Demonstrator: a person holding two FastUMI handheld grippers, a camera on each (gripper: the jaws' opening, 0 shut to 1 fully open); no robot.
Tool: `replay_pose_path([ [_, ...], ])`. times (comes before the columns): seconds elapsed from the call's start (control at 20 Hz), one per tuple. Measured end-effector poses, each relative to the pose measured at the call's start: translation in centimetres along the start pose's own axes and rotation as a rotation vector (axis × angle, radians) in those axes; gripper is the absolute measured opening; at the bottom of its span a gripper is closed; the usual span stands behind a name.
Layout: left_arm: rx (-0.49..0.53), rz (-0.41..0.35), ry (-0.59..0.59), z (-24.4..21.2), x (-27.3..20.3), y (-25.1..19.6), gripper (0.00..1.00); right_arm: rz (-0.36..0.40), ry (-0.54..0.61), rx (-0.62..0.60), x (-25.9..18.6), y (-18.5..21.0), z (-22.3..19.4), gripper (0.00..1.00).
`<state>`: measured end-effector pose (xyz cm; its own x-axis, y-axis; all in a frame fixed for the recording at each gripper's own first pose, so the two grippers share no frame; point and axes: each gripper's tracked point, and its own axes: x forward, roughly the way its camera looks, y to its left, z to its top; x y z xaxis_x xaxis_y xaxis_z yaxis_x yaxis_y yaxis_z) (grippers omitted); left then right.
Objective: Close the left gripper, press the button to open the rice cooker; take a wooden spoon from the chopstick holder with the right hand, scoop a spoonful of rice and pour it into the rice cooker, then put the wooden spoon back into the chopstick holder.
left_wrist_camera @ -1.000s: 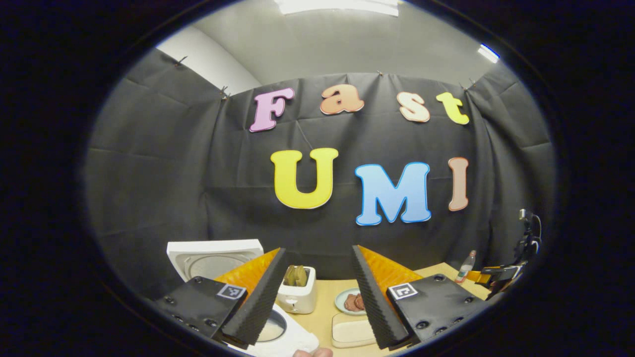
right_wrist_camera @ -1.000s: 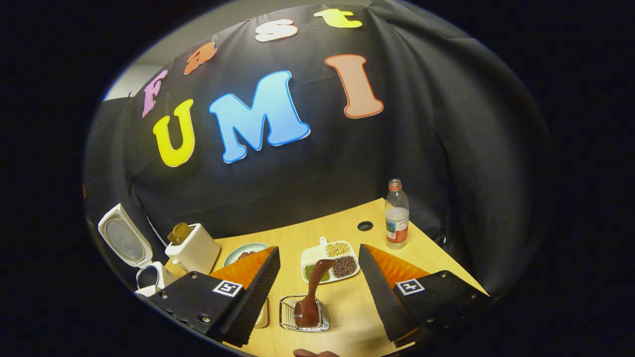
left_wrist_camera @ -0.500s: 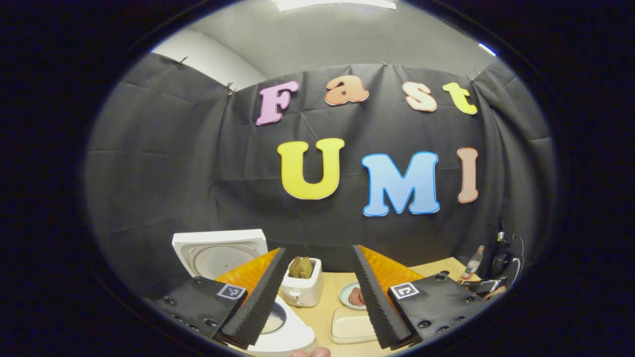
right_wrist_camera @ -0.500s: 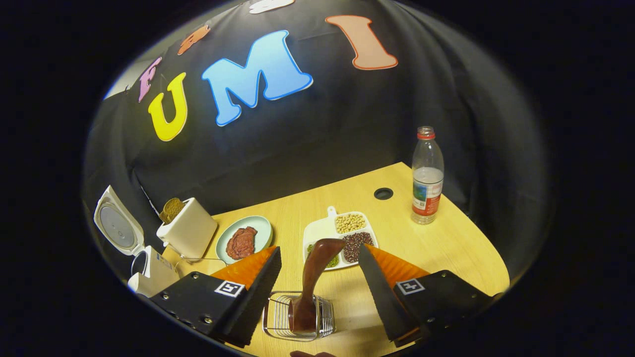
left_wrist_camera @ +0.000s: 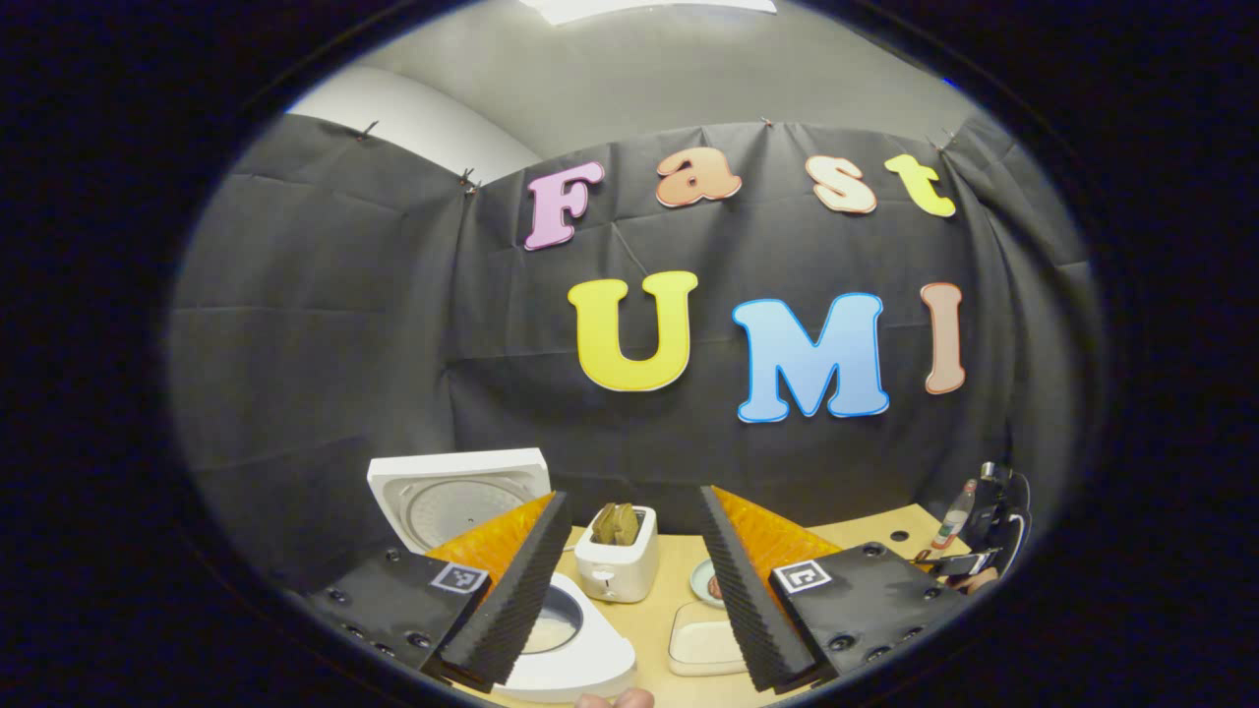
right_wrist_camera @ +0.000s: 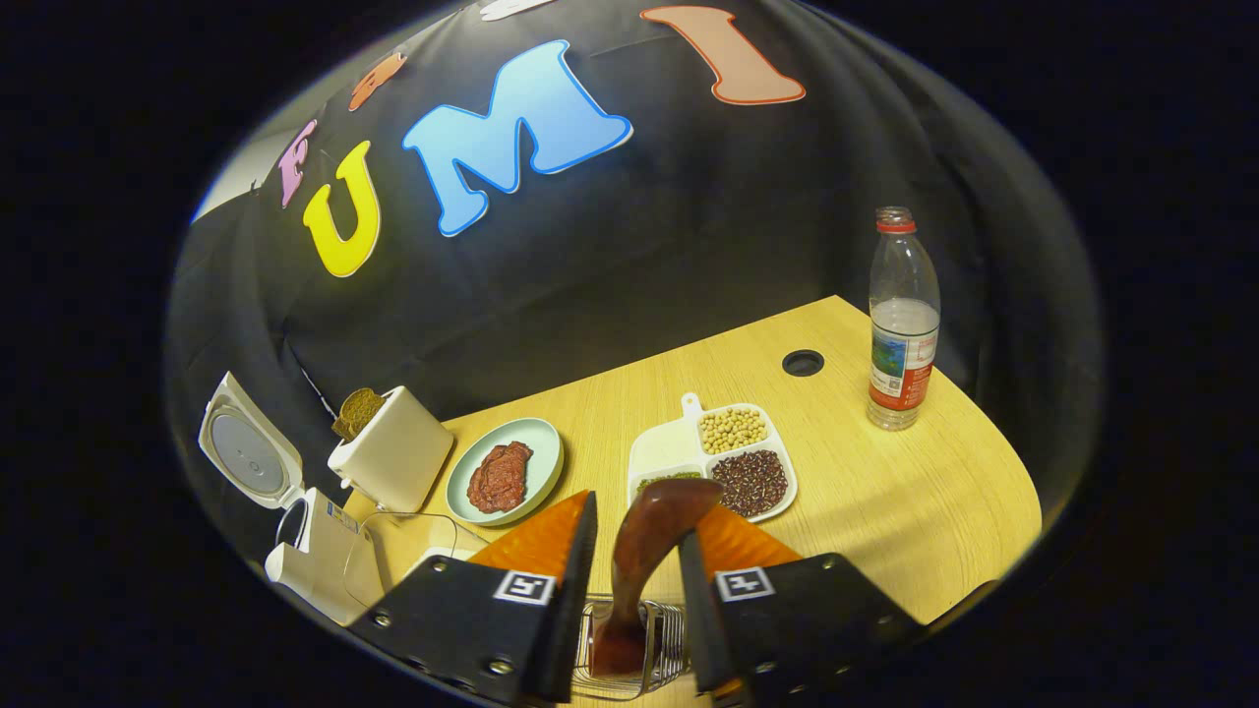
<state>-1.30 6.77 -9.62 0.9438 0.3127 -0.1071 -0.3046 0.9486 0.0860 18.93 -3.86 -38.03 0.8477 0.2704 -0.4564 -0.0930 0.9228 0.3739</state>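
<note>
Black cloth hangs behind a pale wood counter [right_wrist_camera: 885, 492]. Near the toaster [right_wrist_camera: 393, 457] the rice cooker [left_wrist_camera: 575, 644] stands with its lid up. The right gripper [right_wrist_camera: 629, 600] is closing round the smooth, curvy wooden spoon [right_wrist_camera: 639, 551] in the wire holder [right_wrist_camera: 649, 644] — touching or not, I cannot tell. A crooked pull might tip the holder. The left gripper [left_wrist_camera: 629, 590] hangs open, holding nothing.

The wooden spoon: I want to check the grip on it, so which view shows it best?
The right gripper view: the wooden spoon stands in the wire holder between the right gripper fingers. The left gripper view shows the open rice cooker instead.
</note>
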Motion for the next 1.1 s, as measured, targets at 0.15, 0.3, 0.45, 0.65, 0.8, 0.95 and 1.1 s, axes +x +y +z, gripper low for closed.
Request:
replay_pose_path([
  [0.15, -0.008, -0.025, -0.009, 0.4, 0.5, -0.3, 0.91, -0.002, -0.012, -0.001, -2.2, 0.5, -0.6, 0.31],
  [0.3, -0.029, -0.050, -0.005, 0.1, 0.8, -0.4, 0.91, 0.004, -0.047, 0.015, -4.3, 1.3, -1.2, 0.30],
  [0.45, -0.057, -0.076, 0.003, -0.1, 1.5, -0.6, 0.91, -0.010, -0.068, 0.052, -5.1, 1.7, -1.4, 0.14],
  [0.65, -0.051, -0.097, -0.033, 1.1, 1.9, -0.4, 0.89, -0.010, -0.108, -0.034, -5.4, 3.6, -0.1, 0.08],
  [0.8, -0.034, -0.100, -0.046, 1.4, 2.2, -0.1, 0.91, -0.025, -0.130, -0.083, -6.2, 5.0, 1.8, 0.08],
  [0.95, -0.029, -0.093, -0.054, 1.2, 2.6, 0.6, 0.91, -0.011, -0.144, -0.086, -7.5, 6.6, 3.7, 0.07],
  [1.1, -0.043, -0.110, -0.056, 1.4, 2.9, 0.8, 0.92, -0.012, -0.166, -0.078, -8.7, 7.7, 5.8, 0.07],
])
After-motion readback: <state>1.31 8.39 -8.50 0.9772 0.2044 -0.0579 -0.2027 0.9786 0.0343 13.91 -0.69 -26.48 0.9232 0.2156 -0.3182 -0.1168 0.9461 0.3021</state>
